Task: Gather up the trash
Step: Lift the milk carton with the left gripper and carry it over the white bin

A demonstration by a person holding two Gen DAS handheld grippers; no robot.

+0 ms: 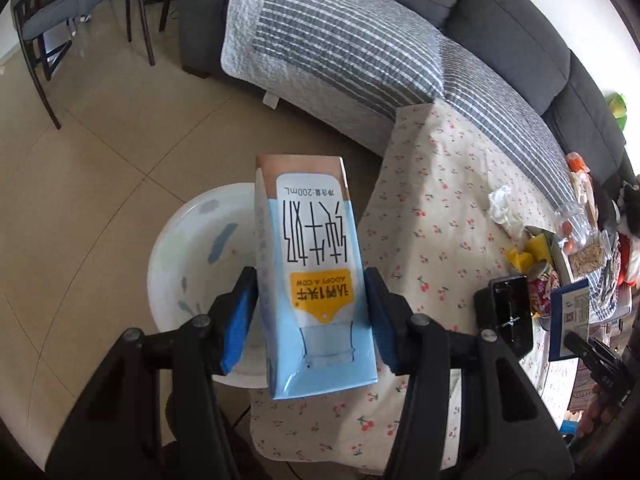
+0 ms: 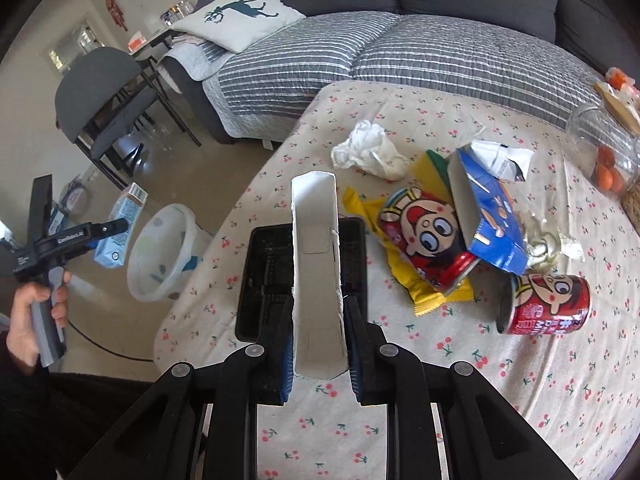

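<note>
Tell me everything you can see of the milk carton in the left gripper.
The milk carton is a small light-blue and white paperboard box with a brown end band, a yellow label and black print reading 200mL. It looks intact and closed. The left gripper clamps it by its two narrow sides, blue pads pressed against it. It hangs in the air over the white trash bin, beside the table's edge.

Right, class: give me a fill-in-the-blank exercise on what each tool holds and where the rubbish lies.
1. The left tool grips a light blue ____ carton above the white bin.
2. The right tool grips a white ____ tray.
3. The red cans on the tablecloth number ____.

Missing words: milk; paper; two
</note>
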